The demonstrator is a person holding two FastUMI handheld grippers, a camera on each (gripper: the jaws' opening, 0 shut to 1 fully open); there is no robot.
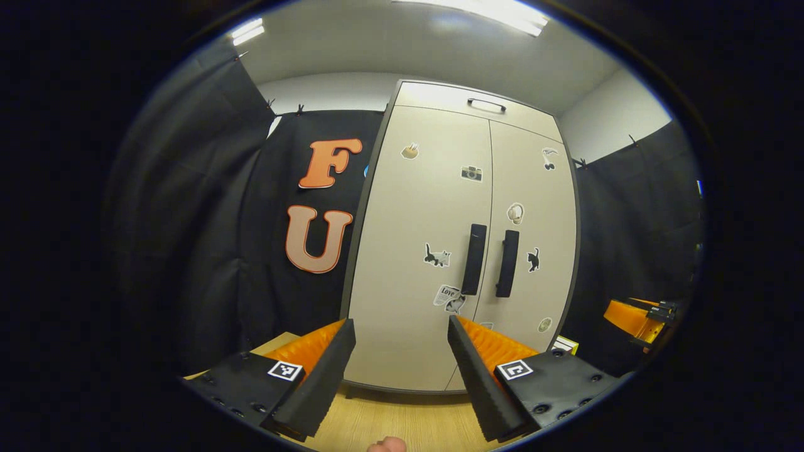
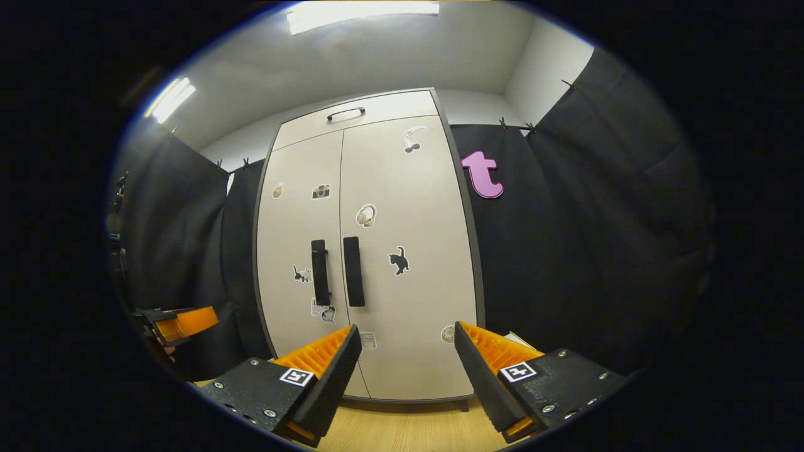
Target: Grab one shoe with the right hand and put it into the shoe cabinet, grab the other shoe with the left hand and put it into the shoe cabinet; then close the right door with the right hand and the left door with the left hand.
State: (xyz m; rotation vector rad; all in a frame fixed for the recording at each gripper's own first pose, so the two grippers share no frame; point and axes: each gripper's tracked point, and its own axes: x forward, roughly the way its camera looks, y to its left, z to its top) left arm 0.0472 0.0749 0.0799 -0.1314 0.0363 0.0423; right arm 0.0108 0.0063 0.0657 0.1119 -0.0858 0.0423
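Note:
The beige shoe cabinet stands ahead with both doors shut; its two dark handles sit side by side at the middle seam. My left gripper is open in front of the cabinet's lower part, holding nothing. In the right gripper view the same cabinet faces me with doors closed and handles together. My right gripper is open and holds nothing, a short way back from the doors. The right gripper shows at the right edge of the left gripper view, and the left gripper at the left edge of the right gripper view.
Wooden floor runs up to the cabinet's base. Black cloth walls flank the cabinet on both sides. A drawer front with a handle tops the cabinet. A fingertip shows at the bottom edge.

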